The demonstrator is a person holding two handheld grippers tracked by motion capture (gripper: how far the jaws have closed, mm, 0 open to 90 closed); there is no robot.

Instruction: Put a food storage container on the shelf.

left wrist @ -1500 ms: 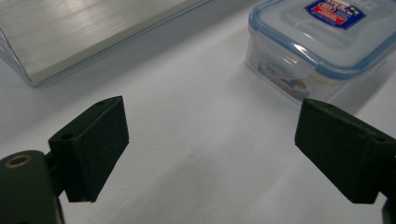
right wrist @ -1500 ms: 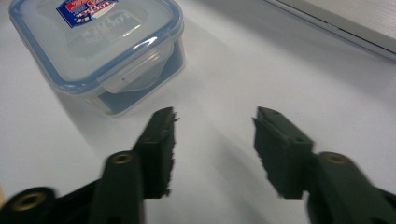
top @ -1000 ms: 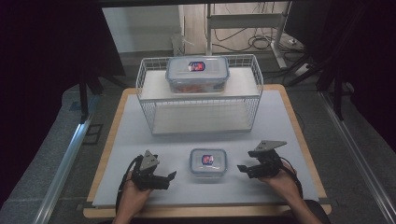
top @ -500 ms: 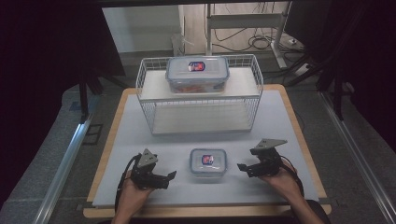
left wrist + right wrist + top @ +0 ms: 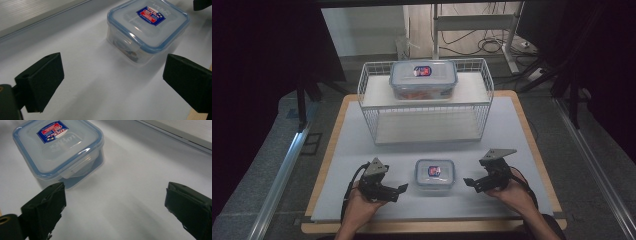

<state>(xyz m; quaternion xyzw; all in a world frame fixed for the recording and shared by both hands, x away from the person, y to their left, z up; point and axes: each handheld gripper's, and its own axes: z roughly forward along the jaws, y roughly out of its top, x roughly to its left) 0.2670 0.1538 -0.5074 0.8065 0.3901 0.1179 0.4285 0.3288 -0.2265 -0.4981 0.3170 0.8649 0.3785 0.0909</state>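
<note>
Small clear lidded container [image 5: 435, 174], blue-rimmed, red-blue label on top, upright on white tabletop [image 5: 512, 145].

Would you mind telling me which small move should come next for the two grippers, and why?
Probably ease both inward toward the small clear plastic container with the blue-rimmed lid: it sits untouched between the left gripper and right gripper, both open.

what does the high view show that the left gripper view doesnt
High view alone: the wire rack with the large container on its top shelf, both hands, and the left gripper seen from outside. Left gripper view alone: the side latch of the small container up close. Both: that small container, shut, on the table, and the right gripper.
</note>
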